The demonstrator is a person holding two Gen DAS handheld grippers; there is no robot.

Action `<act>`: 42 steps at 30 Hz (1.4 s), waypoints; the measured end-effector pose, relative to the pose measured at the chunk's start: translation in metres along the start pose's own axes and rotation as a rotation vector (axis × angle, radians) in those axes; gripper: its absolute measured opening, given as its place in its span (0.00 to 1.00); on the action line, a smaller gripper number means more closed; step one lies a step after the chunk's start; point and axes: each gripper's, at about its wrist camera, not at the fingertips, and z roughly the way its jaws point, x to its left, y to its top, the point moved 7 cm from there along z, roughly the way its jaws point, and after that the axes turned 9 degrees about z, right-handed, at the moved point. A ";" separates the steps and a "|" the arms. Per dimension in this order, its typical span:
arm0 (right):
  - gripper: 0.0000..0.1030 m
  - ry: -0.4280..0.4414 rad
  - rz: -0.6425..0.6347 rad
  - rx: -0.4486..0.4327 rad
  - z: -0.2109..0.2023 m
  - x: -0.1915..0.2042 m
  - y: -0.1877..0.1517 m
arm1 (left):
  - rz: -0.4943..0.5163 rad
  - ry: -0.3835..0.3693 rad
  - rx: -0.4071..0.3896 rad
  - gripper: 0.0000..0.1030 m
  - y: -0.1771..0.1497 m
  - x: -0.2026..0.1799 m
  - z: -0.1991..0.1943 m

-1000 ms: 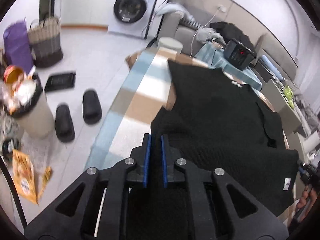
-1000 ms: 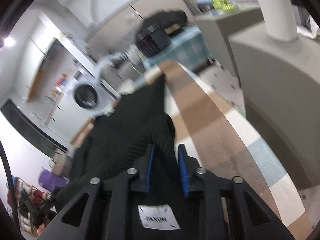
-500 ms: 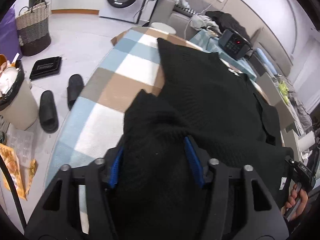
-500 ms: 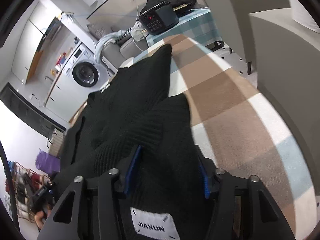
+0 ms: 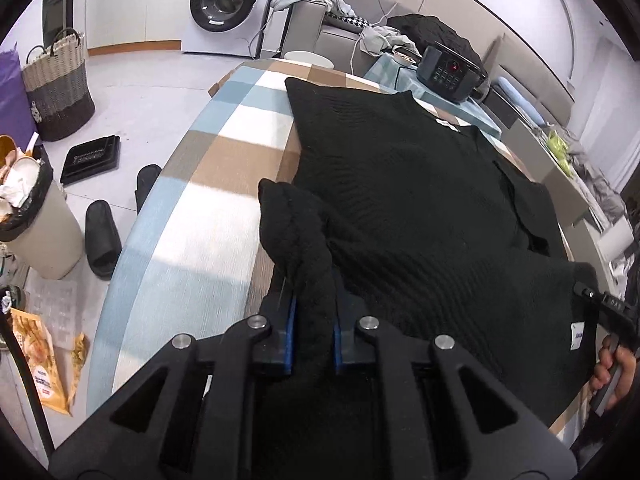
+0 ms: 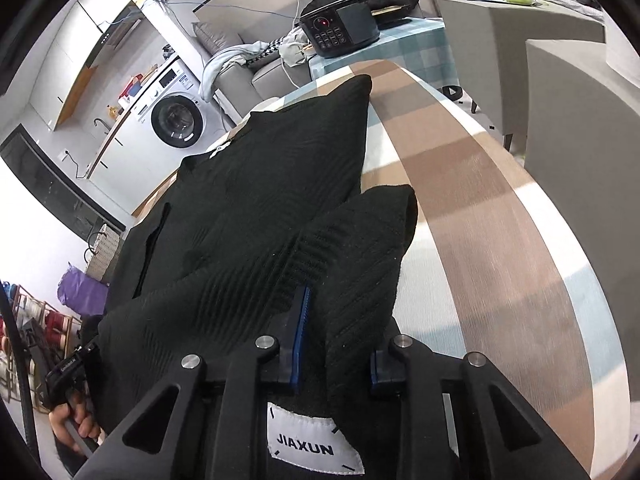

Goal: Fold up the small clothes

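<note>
Black ribbed knit covers most of the checked tablecloth: a black sweater lies spread flat across the table, its far corner reaching toward the washing machine end and its near hem gathered at both lower corners. At the left corner, the left gripper has a bunched fold of the hem between its blue pads; the jaws are closing and the pads press on the fabric, which stands up in a soft ridge just ahead of the fingers. At the right corner, the right gripper likewise has a thick fold of the sweater between its blue pads, jaws closing and clenched on the cloth, with a white label reading JIAXUN lying just behind the jaws. From the left wrist view a hand holding the other gripper's handle shows at the right edge, beside the sweater's labelled corner. Beyond the sweater, a black electric cooker sits on a smaller checked table. On the floor left of the table are black slippers, a full waste bin and a woven basket.
</note>
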 end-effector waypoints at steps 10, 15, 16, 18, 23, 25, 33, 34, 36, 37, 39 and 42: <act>0.22 -0.003 -0.017 0.057 -0.041 -0.019 -0.044 | -0.014 0.000 0.019 0.10 -0.067 -0.007 -0.060; 0.30 -0.012 -0.008 0.053 -0.053 -0.027 -0.046 | -0.067 0.011 -0.006 0.14 -0.081 0.002 -0.081; 0.38 -0.025 0.004 0.053 -0.051 -0.029 -0.042 | -0.080 0.024 -0.001 0.19 -0.082 0.006 -0.084; 0.41 -0.041 0.015 0.040 -0.051 -0.033 -0.034 | -0.091 0.043 0.003 0.26 -0.084 0.011 -0.090; 0.41 -0.018 0.027 0.007 -0.068 -0.041 -0.038 | -0.098 0.069 -0.022 0.45 -0.091 0.024 -0.115; 0.41 -0.006 0.038 0.003 -0.078 -0.046 -0.043 | -0.102 0.068 -0.025 0.49 -0.100 0.028 -0.125; 0.47 0.003 0.025 0.001 -0.100 -0.061 -0.068 | -0.071 0.043 0.017 0.50 -0.136 0.018 -0.143; 0.49 0.001 0.020 0.000 -0.102 -0.062 -0.071 | -0.070 0.040 0.022 0.50 -0.138 0.015 -0.142; 0.50 0.006 0.014 0.004 -0.104 -0.063 -0.078 | -0.060 0.040 0.028 0.50 -0.141 0.010 -0.141; 0.50 0.011 0.011 0.009 -0.105 -0.064 -0.082 | -0.054 0.042 0.029 0.50 -0.141 0.007 -0.140; 0.50 0.012 -0.011 0.016 -0.104 -0.063 -0.088 | -0.038 0.046 0.027 0.50 -0.140 0.002 -0.138; 0.50 -0.032 -0.070 0.008 -0.101 -0.060 -0.092 | -0.035 0.044 0.030 0.50 -0.138 0.000 -0.134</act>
